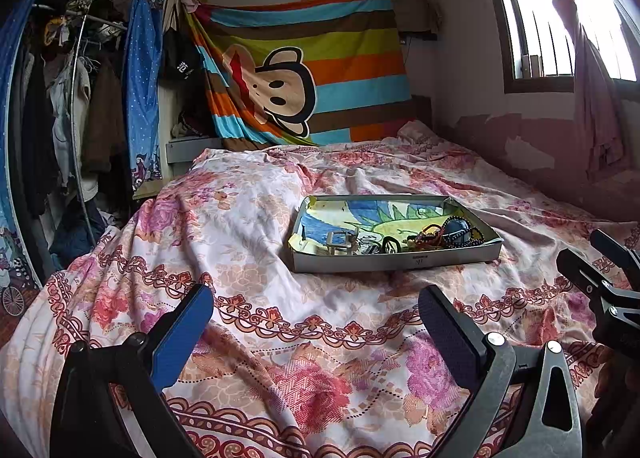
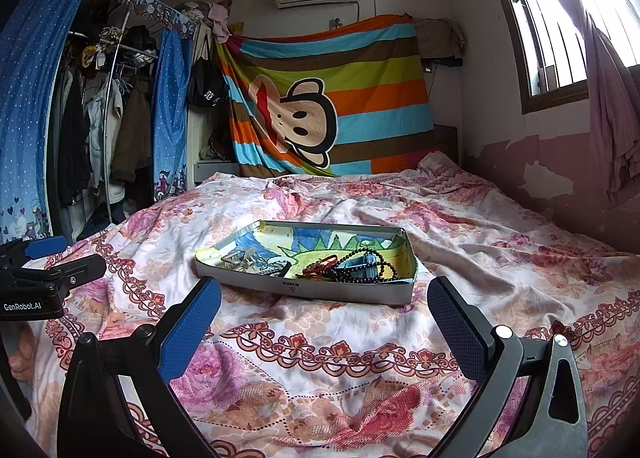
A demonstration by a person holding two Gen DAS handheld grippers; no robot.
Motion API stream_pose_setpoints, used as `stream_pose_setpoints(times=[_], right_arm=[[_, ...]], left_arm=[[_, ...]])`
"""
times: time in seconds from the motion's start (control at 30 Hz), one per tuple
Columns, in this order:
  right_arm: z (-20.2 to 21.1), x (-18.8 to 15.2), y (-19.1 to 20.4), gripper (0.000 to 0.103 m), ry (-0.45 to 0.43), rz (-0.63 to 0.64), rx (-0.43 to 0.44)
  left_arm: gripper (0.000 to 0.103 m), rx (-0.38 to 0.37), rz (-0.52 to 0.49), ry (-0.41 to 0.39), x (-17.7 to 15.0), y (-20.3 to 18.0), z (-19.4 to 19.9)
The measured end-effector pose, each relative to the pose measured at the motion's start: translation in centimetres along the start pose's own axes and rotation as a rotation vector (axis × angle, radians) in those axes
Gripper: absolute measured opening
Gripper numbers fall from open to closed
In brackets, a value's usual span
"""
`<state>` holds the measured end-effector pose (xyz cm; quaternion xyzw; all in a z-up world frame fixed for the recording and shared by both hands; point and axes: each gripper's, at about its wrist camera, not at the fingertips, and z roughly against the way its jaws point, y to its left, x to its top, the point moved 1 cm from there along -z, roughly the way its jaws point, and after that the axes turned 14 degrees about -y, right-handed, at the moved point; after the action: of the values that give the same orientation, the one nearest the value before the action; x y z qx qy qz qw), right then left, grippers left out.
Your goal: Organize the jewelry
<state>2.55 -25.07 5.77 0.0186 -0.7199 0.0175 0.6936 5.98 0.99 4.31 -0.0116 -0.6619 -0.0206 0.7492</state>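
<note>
Daylight glares through the window; fisheye edges bend darkly.

The left hand-held gripper hangs wide apart above the floral bedspread, near the jewelry tray.

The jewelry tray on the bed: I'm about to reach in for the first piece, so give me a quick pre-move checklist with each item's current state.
1. Left gripper open and empty: ok.
2. Right gripper open and empty: ok.
3. Path to the tray clear of obstacles: ok, only bedspread between.
4. Tray sitting level: not ok, the rumpled bedspread gives uneven support.
5. Pieces separable: not ok, black bead strand and red bead strand lie piled together.
6. Metal clip free of the pile: ok, it lies apart at the tray's left.
</note>
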Motion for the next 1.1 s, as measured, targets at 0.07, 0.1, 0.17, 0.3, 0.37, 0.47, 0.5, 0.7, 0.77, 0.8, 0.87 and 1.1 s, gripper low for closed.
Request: stream_pose_setpoints(times=[0.07,0.1,0.17,0.3,0.37,0.47,0.5,0.7,0.77,0.8,0.87,1.1], right_arm=[[0.01,0.02,0.0,0.101,0.0,0.0,0.0],[0.01,0.01,-0.01,0.101,0.0,0.0,0.0],[-0.01,0.04,0.01,0.101,0.0,0.0,0.0],[0.01,0.02,-0.01,0.101,0.0,0.0,0.0],[0.0,0.04,0.0,0.101,0.0,0.0,0.0],[0.0,0.04,-0.01,0.101,0.0,0.0,0.0],[-0.01,0.03,-0.02,0.101,0.0,0.0,0.0],[0.01,0.05,-0.02,0.101,0.001,0.0,0.0],[0.0,0.06,-0.01,0.101,0.001,0.0,0.0],[-0.02,0.07,0.0,0.101,0.001,0.0,0.0],[0.0,0.07,-0.01,0.101,0.001,0.0,0.0],[0.01,0.08,-0.01,0.101,0.002,0.0,0.0]], left_arm=[[0.103,0.0,0.0,0.001,0.05,0.05,-0.06],[0.103,0.001,0.001,0.001,0.0,0.0,0.01],[0.103,0.0,0.001,0.001,0.03,0.03,-0.03],[0.103,0.0,0.0,0.001,0.08,0.07,-0.06],[0.103,0.0,0.0,0.001,0.05,0.03,-0.02],[0.103,0.0,0.0,0.001,0.09,0.06,-0.05],[0.103,0.0,0.0,0.0,0.04,0.01,0.01],[0.103,-0.008,0.001,0.005,-0.09,-0.02,-0.02],[0.103,-0.011,-0.002,0.005,-0.23,-0.08,0.04],[0.103,-0.01,-0.002,0.005,-0.21,-0.09,0.05],[0.103,-0.009,0.0,0.005,-0.17,-0.09,0.04],[0.103,-0.01,0.001,0.004,-0.07,-0.05,0.05]])
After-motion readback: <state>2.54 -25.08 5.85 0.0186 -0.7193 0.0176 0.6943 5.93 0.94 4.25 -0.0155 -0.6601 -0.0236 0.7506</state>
